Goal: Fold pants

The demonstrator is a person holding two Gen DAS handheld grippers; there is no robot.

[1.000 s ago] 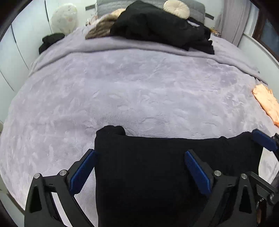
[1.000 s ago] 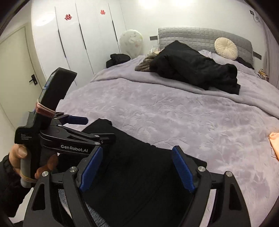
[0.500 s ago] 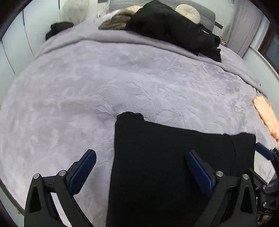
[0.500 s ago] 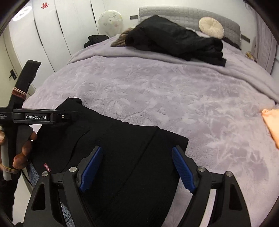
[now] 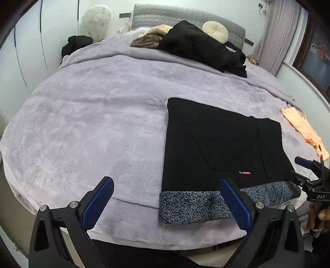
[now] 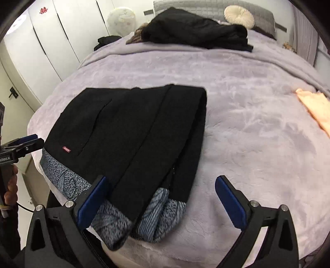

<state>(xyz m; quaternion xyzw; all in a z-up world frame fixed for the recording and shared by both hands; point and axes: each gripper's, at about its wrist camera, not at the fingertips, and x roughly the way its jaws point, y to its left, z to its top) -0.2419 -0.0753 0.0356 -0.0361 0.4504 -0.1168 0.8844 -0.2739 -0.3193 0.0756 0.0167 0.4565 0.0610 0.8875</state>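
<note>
Overall, lilac bed (image 5: 86,127) by white wardrobes (image 6: 51,41), grey headboard (image 5: 185,16), dark clothes (image 5: 202,47) piled near it, black pants (image 5: 218,144) folded flat at near edge, speckled grey lining showing, left gripper (image 5: 167,204) and right gripper (image 6: 163,202) both spread wide, holding nothing.

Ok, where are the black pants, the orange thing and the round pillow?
black pants (image 6: 132,127): right wrist view, middle of the folded black cloth.
orange thing (image 5: 303,127): left wrist view, its middle, by the bed's right edge.
round pillow (image 5: 215,32): left wrist view, its centre.
</note>
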